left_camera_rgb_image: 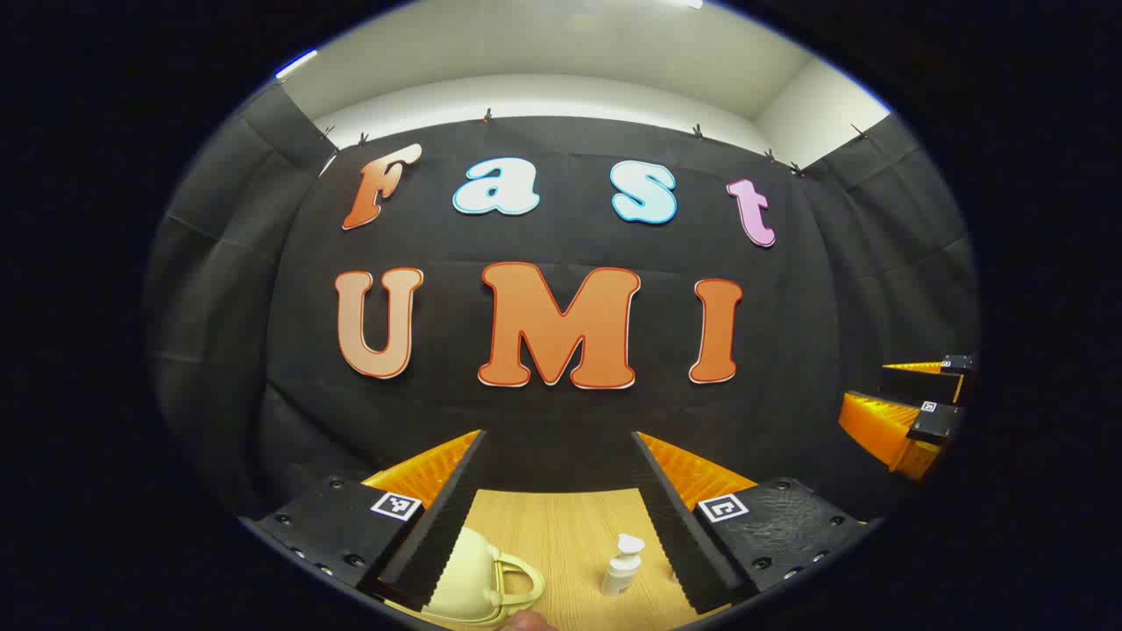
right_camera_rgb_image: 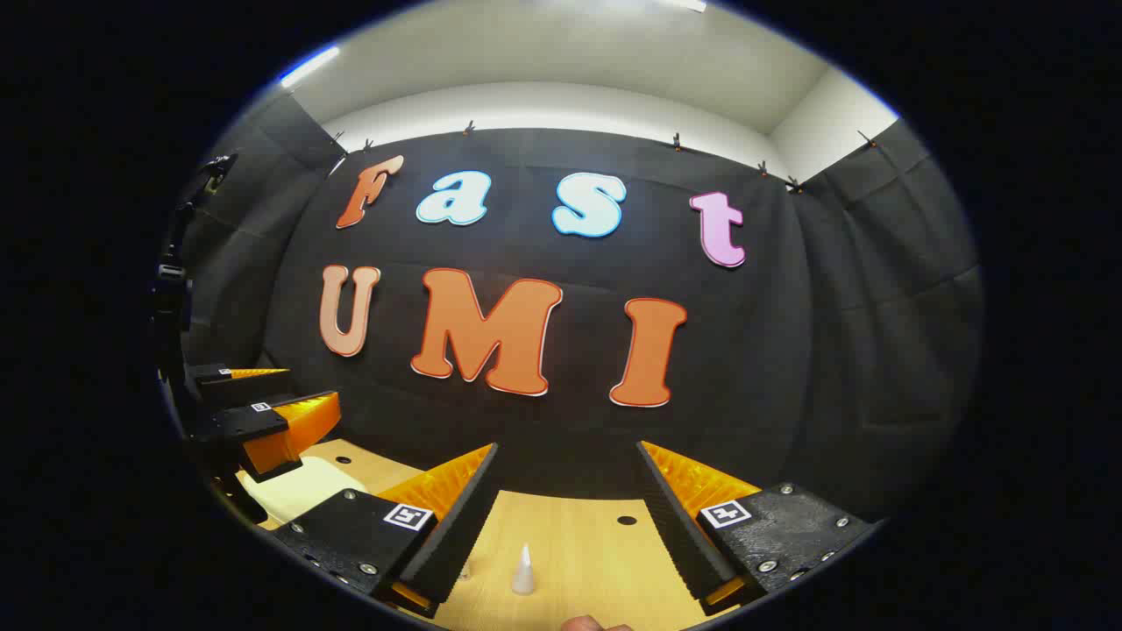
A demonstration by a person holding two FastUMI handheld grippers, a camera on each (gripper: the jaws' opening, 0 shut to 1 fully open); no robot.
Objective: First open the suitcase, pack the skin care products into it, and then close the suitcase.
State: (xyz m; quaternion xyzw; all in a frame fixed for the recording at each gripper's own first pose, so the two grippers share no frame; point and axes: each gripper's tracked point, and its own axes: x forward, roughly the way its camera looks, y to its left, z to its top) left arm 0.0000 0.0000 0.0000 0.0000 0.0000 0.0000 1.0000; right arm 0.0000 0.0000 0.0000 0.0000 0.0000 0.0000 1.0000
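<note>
Judging by how things lie, nothing is packed yet: the pale yellow suitcase (left_camera_rgb_image: 473, 583) sits shut on the table (left_camera_rgb_image: 570, 535), with a small white pump bottle (left_camera_rgb_image: 621, 565) just beside it and a white cone-capped tube (right_camera_rgb_image: 523, 571) standing farther along. Opening, packing and closing all remain. Both tools hover above the table, level and facing the wall: the left tool (left_camera_rgb_image: 561, 517) spread and holding nothing, the right tool (right_camera_rgb_image: 565, 526) likewise.

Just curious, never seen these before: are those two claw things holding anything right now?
Nothing is held. The left gripper and right gripper are both open above the table.
</note>
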